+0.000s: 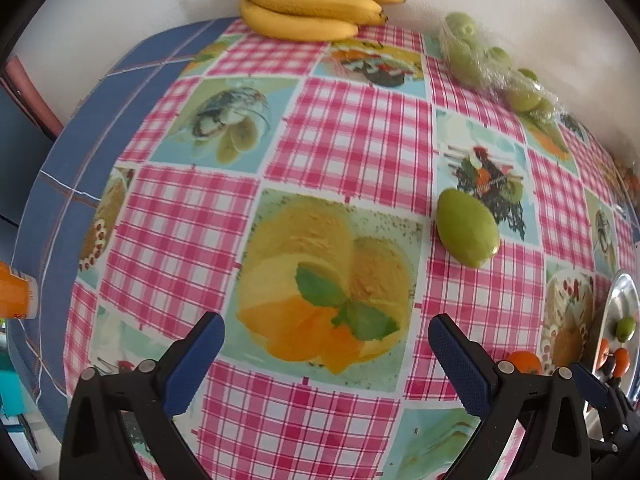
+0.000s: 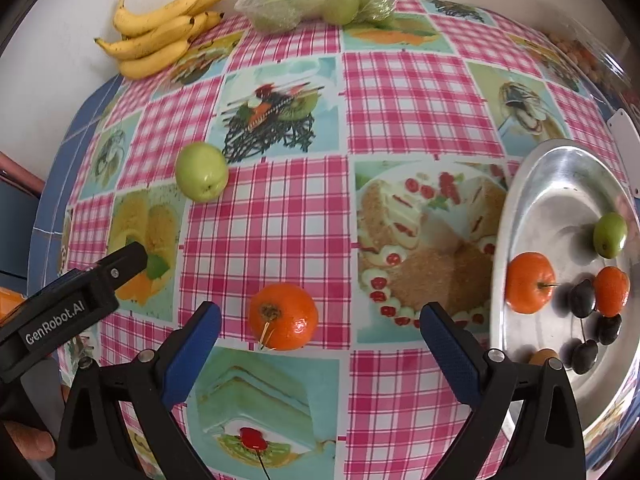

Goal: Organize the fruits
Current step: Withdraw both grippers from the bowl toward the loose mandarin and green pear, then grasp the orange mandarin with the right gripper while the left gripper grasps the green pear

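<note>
On the counter (image 2: pixel 280 208), the metal tray (image 2: pixel 520 208) already holds fruit. The right gripper (image 2: pixel 320 332), jaws apart, frames the loose orange (image 2: pixel 283 316): center it, close gently. The left gripper (image 1: pixel 326 344) is also spread, empty.

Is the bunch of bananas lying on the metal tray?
No, the bananas lie on the tablecloth by the wall, far from the metal tray.

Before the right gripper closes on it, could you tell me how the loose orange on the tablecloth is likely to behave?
The orange looks round and lies on a smooth, glossy tablecloth, so a one-sided nudge would probably roll it. Its skin looks firm, so it should take a moderate squeeze. The right gripper stands open around it; closing evenly on both sides seems safest.
</note>
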Demonstrator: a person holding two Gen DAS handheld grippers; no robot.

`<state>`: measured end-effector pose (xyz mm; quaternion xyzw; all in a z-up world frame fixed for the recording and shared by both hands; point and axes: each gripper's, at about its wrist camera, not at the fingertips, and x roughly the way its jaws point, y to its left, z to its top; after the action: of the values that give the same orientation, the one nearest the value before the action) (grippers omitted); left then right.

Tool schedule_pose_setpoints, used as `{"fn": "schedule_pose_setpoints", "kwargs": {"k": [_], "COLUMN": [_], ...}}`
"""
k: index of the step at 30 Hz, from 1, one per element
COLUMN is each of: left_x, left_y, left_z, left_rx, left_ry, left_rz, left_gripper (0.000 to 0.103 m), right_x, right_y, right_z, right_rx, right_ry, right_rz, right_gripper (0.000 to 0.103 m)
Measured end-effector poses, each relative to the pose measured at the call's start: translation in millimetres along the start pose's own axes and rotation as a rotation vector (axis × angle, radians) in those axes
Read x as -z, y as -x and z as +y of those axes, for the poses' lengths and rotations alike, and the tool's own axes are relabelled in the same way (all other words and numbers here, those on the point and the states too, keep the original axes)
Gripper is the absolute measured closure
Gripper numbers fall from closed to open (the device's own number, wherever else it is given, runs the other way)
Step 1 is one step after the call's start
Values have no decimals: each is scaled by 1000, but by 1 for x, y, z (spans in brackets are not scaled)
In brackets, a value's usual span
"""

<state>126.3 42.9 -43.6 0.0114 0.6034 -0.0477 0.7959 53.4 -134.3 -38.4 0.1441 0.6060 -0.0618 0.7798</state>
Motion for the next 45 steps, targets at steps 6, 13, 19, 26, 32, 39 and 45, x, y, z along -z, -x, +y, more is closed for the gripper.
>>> {"fn": "schedule_pose_setpoints", "kwargs": {"k": [6, 13, 19, 26, 32, 39, 45], "left_x": [4, 7, 5, 4, 2, -3, -14], "left_y": [-14, -21, -24, -21, -18, -9, 6], "left_z": [-2, 0, -1, -4, -4, -5, -17], "left_rx": [-8, -6, -6, -11, -2, 29, 93], "left_ry": [-4, 4, -5, -15, -13, 1, -2], "left_rz": [36, 44, 39, 38, 30, 14, -54], "left_gripper": [0, 0, 0, 0, 0, 0, 0], "right_x": [3, 9, 9, 5, 3, -9, -21], "right_y": [-12, -14, -11, -3, 2, 16, 22], "right_z": [7, 17, 25, 33, 23, 4, -24], "right_rx": [19, 38, 15, -9, -42, -46, -23], "right_ry": [30, 69, 74, 90, 69, 15, -60], "right_rz": [25, 13, 2, -12, -29, -91, -124], "right_gripper": [4, 10, 46, 64, 64, 64, 64]}}
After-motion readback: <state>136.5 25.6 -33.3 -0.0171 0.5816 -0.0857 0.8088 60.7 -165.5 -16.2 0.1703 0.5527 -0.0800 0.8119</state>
